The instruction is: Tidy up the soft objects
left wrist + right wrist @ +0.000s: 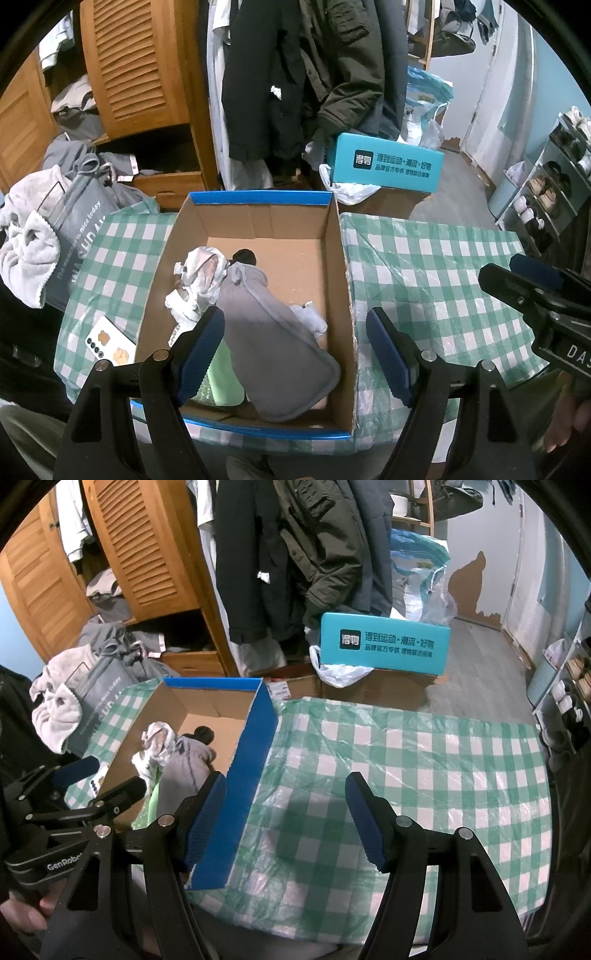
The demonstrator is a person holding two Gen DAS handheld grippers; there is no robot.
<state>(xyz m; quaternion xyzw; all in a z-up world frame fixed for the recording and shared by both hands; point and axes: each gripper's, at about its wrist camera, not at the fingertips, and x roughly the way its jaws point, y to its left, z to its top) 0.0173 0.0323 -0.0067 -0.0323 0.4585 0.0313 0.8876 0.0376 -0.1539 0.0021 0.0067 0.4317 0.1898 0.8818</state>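
A blue-rimmed cardboard box (340,258) stands on the green checked tablecloth (424,266). Inside lie a grey cloth (273,343), a white crumpled cloth (199,284), a green cloth (223,380), a small pale blue piece (312,319) and a black item (245,256). My left gripper (295,354) is open and empty above the box's near end. My right gripper (286,819) is open and empty over the tablecloth (406,760), right of the box (251,775). The grey cloth (188,764) and white cloth (157,742) also show in the right wrist view.
A phone (109,343) lies on the cloth left of the box. A grey bag (79,236) with a towel (26,254) stands at the left. A teal box (388,162), hanging coats (295,81), a wooden wardrobe (140,66) and a shoe rack (554,177) stand behind.
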